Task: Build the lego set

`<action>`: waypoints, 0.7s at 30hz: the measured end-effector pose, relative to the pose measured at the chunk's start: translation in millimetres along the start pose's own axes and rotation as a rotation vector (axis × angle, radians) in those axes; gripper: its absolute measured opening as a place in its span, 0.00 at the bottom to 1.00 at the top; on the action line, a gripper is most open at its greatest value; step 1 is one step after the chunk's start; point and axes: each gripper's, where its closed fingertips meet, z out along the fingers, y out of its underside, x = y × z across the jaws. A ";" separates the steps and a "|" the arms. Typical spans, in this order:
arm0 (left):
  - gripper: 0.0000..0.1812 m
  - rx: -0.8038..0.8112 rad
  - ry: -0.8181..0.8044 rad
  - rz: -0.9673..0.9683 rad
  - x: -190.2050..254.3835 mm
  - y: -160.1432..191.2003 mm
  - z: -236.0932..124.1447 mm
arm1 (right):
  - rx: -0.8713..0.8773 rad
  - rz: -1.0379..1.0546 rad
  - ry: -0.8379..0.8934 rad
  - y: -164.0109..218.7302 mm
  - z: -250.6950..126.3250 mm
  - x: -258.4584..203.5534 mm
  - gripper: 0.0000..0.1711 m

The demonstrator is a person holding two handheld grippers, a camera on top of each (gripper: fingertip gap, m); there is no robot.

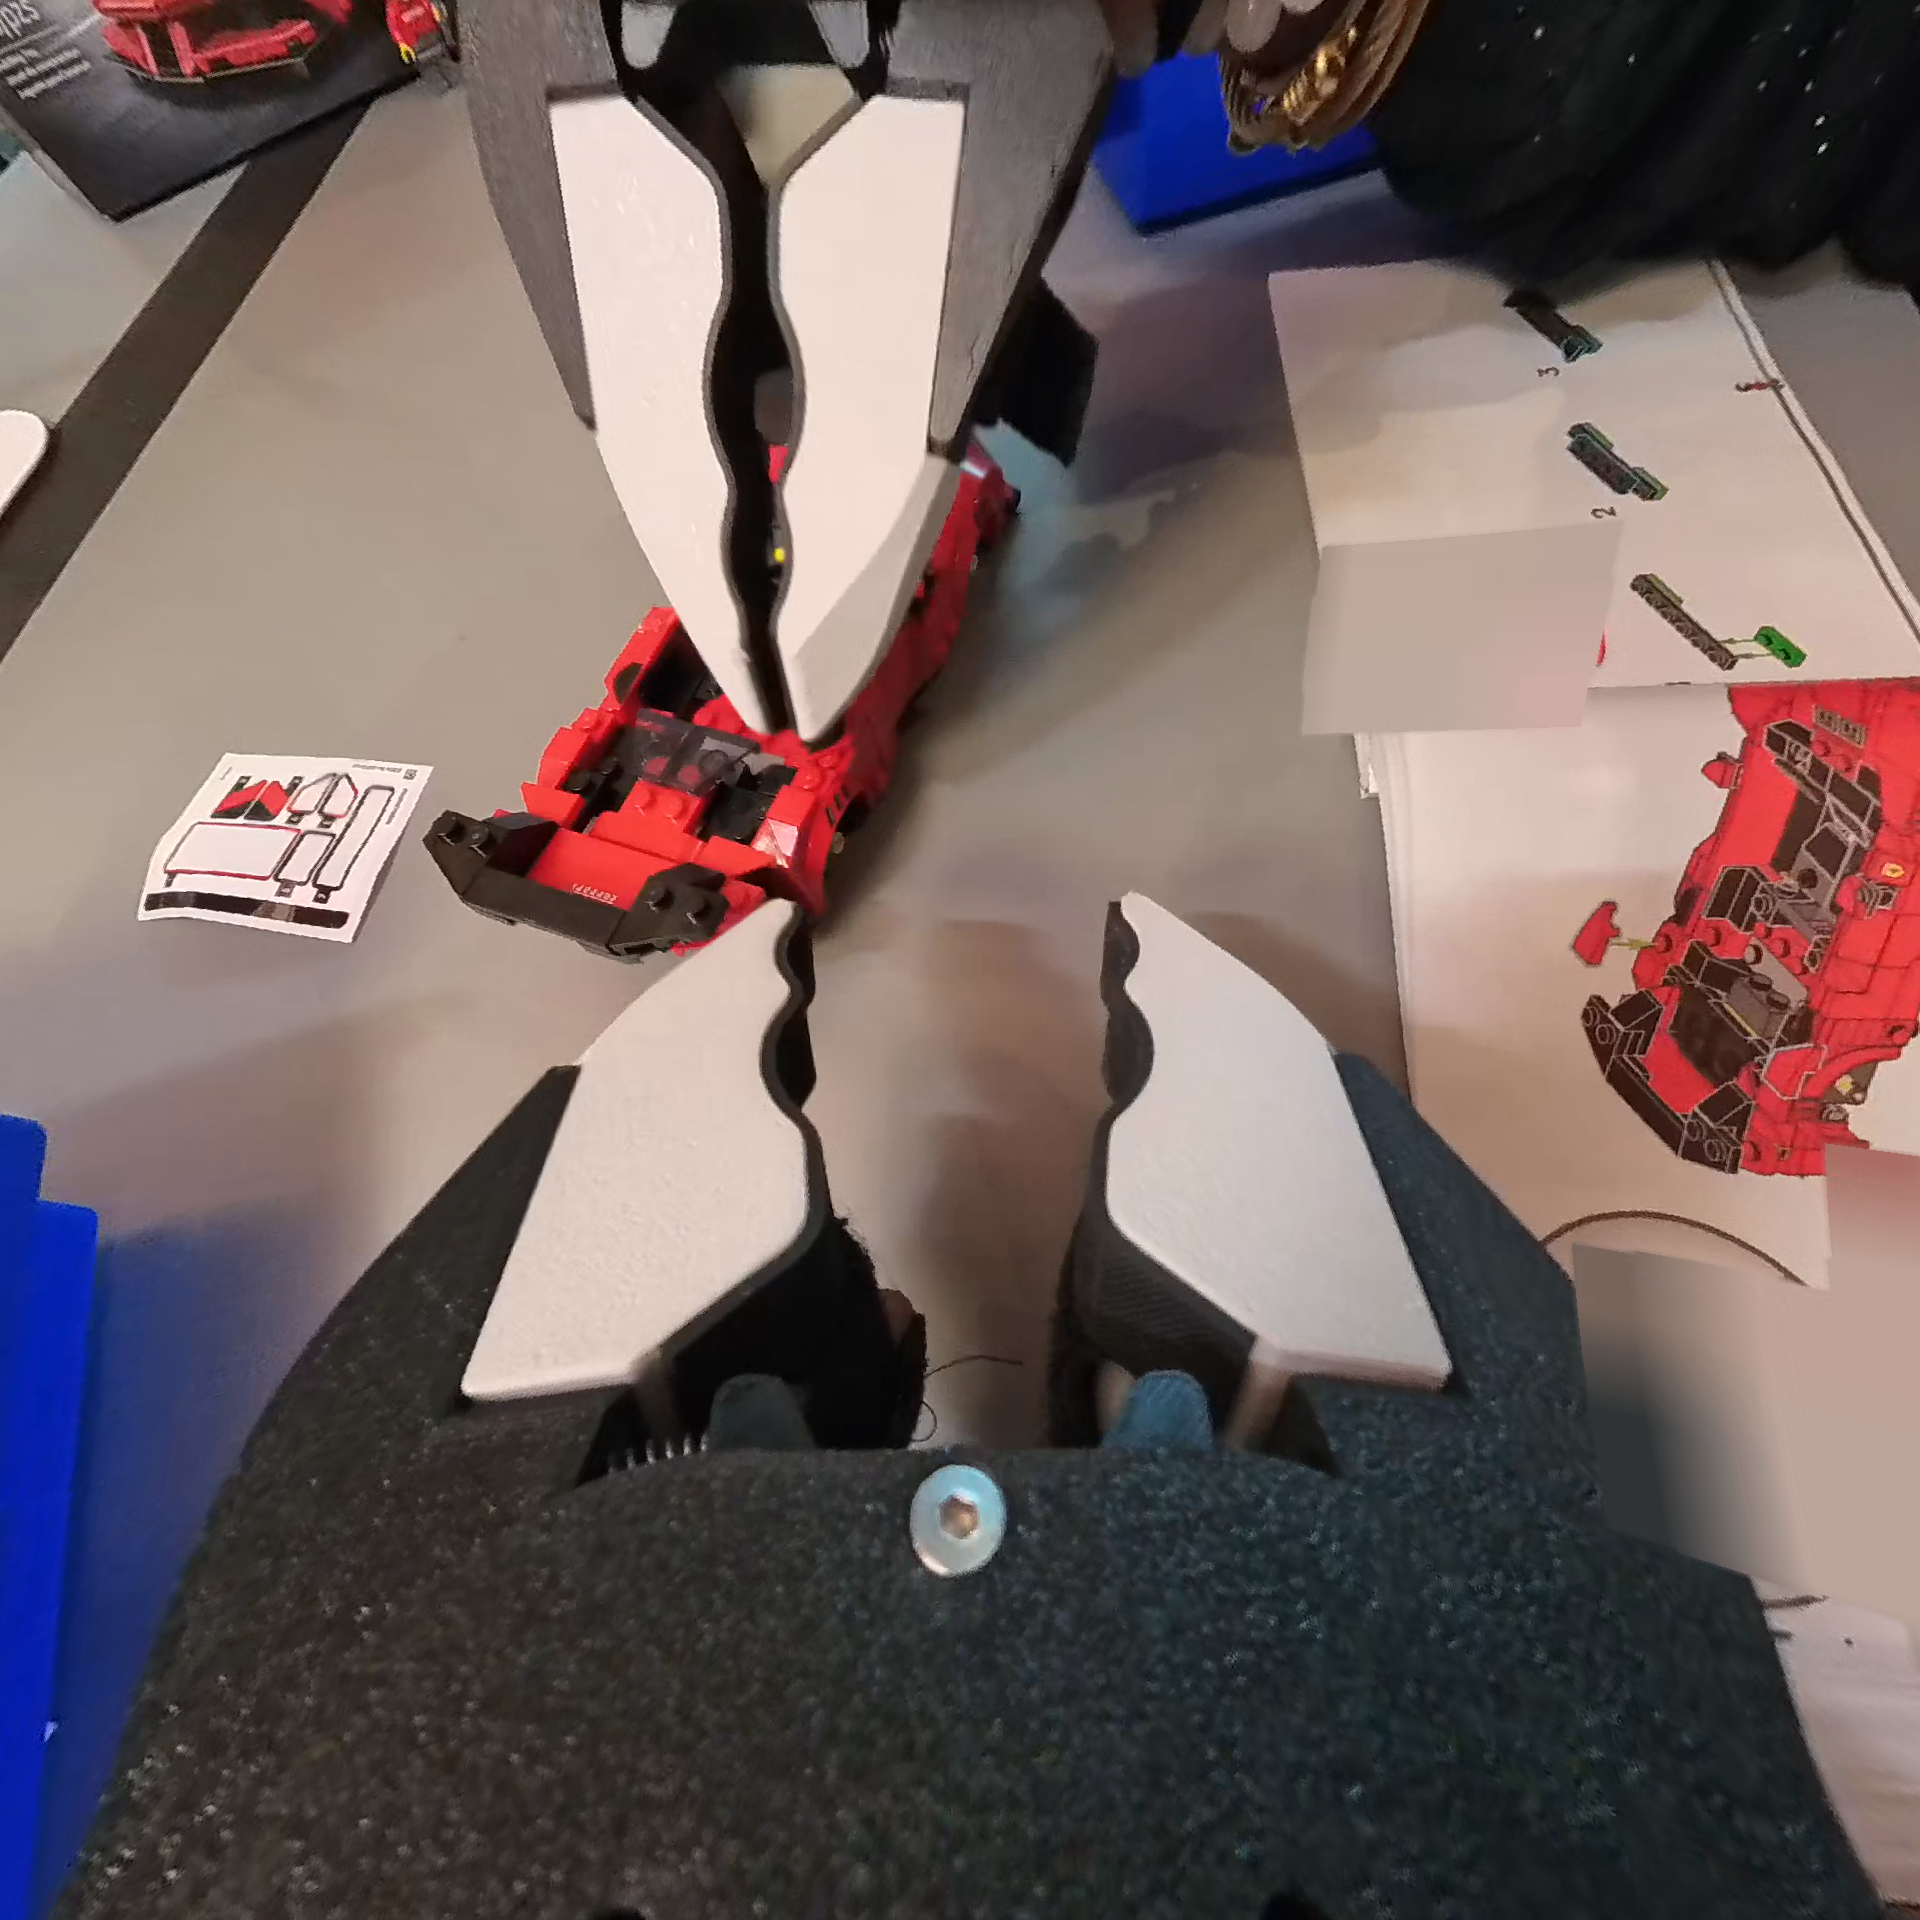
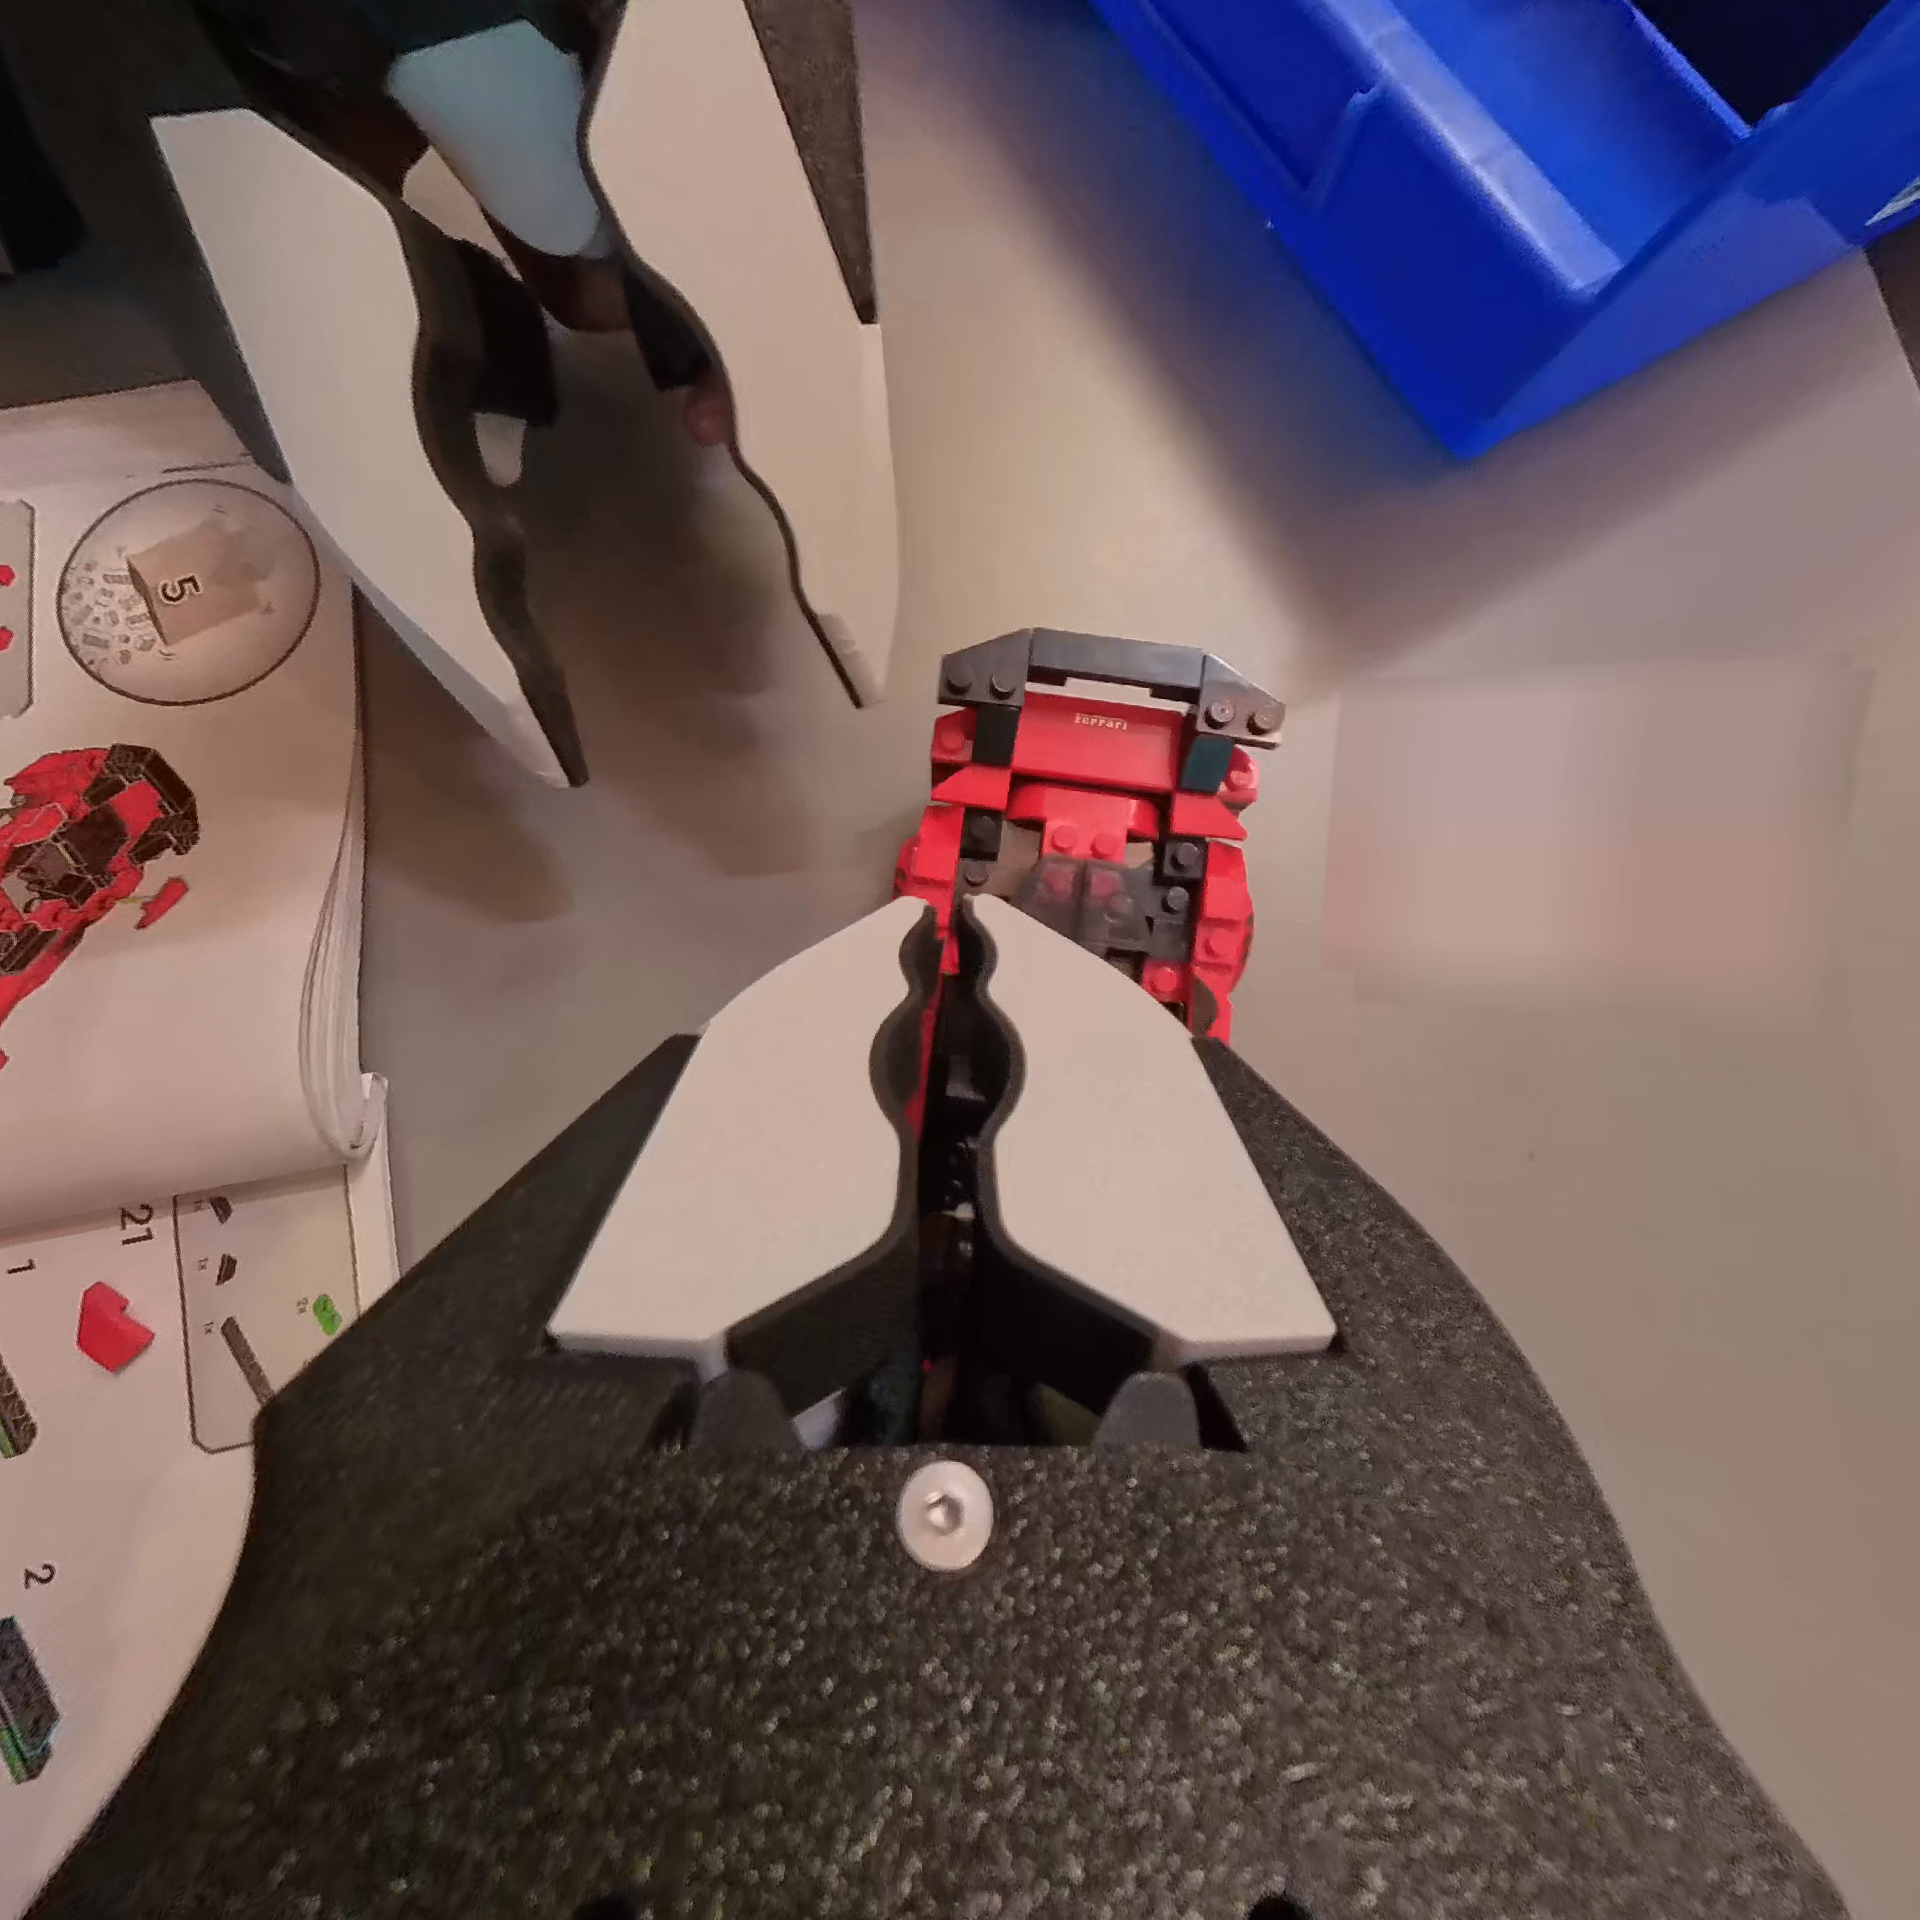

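Observation:
A partly built red and black lego car (image 1: 665, 842) stands on the grey table, its black bumper toward my left gripper. My right gripper (image 1: 779, 722) reaches in from the top of the left wrist view, its tips closed on the car's side by the cockpit. In the right wrist view the right gripper (image 2: 948, 909) is pinched on the left side wall of the car (image 2: 1101, 800), with a red and black strip showing in the narrow gap. My left gripper (image 1: 956, 914) is open and empty just in front of the car's bumper corner; it also shows in the right wrist view (image 2: 717, 738).
An open instruction booklet (image 1: 1662, 935) lies right of the car; it also shows in the right wrist view (image 2: 156, 1039). A sticker sheet (image 1: 286, 847) lies to the left. A blue parts bin (image 2: 1507, 208) stands beyond the car. The set's box (image 1: 208, 73) is at the far left. Some 5 cm of space lies between my two pairs of fingers.

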 end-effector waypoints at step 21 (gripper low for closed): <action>0.21 0.036 0.052 -0.041 4.2 -1.8 -4.4 | -0.135 0.099 0.084 23.5 -25.5 11.2 0.06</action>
